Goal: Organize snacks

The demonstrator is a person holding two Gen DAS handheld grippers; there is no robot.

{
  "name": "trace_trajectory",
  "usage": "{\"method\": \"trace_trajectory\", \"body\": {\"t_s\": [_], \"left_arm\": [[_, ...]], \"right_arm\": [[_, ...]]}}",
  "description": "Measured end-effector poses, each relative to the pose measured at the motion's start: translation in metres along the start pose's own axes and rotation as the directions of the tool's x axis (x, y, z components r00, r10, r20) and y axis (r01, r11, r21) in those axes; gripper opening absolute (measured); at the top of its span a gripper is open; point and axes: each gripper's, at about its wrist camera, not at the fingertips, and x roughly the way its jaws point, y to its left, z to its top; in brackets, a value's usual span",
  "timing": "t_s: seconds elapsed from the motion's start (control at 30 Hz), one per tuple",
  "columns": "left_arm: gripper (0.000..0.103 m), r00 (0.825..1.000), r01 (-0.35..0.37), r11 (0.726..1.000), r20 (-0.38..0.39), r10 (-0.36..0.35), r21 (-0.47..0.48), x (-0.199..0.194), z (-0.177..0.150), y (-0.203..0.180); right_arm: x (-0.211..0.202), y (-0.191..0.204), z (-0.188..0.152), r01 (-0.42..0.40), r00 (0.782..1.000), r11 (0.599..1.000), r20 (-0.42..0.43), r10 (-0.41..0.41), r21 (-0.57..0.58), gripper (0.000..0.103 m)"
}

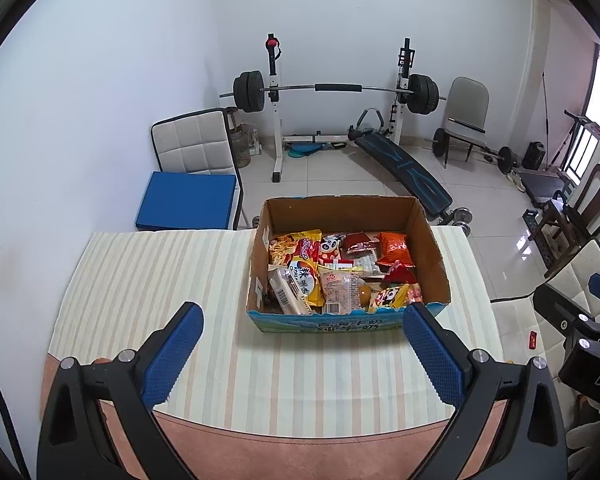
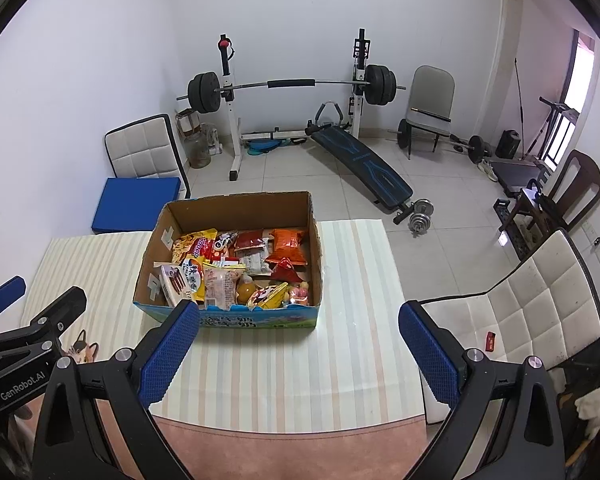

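Both the left hand-held gripper [image 1: 302,350] and the right hand-held gripper [image 2: 298,350] hover side by side, blue-padded jaws spread wide, empty.

Your left wrist camera looks forward and down over the striped tablecloth [image 1: 148,280] at the snack box [image 1: 348,320] nearby. Your right wrist camera sits further right, sharing that box [image 2: 228,316] and the barbell rack [image 2: 292,84] behind.
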Motion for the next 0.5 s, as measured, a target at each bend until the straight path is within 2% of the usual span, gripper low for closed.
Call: {"method": "trace_trajectory", "body": {"t_s": [0.5], "left_arm": [[0.102, 1.0, 0.002, 1.0, 0.005, -0.002, 0.0, -0.0022, 0.0, -0.0008]], "right_arm": [[-0.0029, 0.0002, -0.0012, 0.005, 1.0, 1.0, 0.005, -0.005, -0.003, 0.102]]}}
